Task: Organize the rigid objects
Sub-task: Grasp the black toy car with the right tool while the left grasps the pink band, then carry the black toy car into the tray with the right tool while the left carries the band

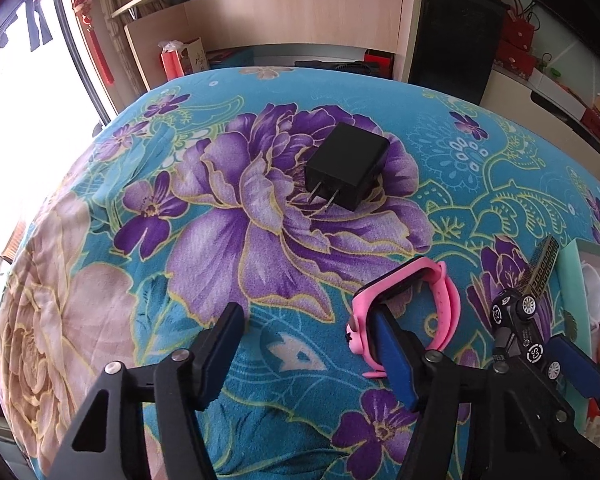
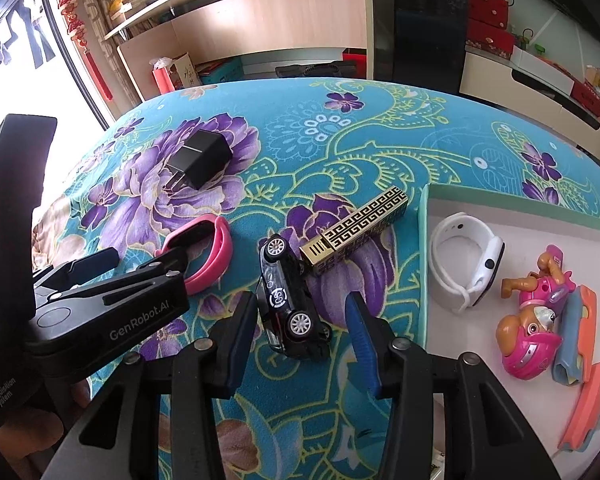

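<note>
While the right gripper (image 2: 300, 344) stands wide, its two blue-padded fingers either side of the black toy car (image 2: 290, 300) but not yet touching it, the car lies tipped on its side on the floral cloth (image 2: 340, 152), its nose close against the gold patterned lighter (image 2: 360, 220). The step in hand looks like the pick of that car, with the white tray (image 2: 512, 216) just to the right as the likely place for it; the tray already holds a white smartwatch (image 2: 466, 264), a pink pup figure (image 2: 528, 340) and some orange and blue plastic pieces (image 2: 580, 360).

The left gripper (image 1: 308, 352) is also released and holds nothing. Its right finger sits inside the loop of the pink smartwatch (image 1: 404, 308), the other well out on bare cloth, so it may be lining up on the watch body. Whether that finger touches the strap I cannot tell.

Farther back, well apart from everything else, the black plug adapter (image 1: 348, 164) rests flat on the big purple flower, prongs toward the camera.

The next move calls for the right jaws to come in on the car's roof and underside without nudging the lighter, then lift and carry it over the tray rim to a bare patch of tray
</note>
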The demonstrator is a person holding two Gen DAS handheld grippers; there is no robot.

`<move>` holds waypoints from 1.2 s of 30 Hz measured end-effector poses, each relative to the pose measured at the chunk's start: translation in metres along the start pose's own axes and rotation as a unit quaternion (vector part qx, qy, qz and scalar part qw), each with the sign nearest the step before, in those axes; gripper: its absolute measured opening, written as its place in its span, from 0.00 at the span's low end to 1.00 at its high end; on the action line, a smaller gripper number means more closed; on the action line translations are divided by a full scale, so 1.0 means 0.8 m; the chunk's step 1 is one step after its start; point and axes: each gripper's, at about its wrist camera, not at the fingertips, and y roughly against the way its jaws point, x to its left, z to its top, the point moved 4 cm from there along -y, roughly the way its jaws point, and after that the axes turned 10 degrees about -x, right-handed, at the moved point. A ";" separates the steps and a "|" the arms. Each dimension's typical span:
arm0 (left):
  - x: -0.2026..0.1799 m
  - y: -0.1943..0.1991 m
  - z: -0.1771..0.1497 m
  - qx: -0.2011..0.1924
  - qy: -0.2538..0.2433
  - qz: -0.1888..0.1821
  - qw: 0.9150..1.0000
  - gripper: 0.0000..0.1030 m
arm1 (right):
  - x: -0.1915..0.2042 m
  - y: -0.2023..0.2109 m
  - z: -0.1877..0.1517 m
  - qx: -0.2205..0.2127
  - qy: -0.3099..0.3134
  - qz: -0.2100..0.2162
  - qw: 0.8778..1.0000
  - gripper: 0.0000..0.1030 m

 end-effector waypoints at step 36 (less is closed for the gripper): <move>0.033 0.070 0.037 -0.078 0.070 -0.032 0.994 0.11 | -0.008 0.071 0.034 -0.081 -0.032 0.053 0.995 0.27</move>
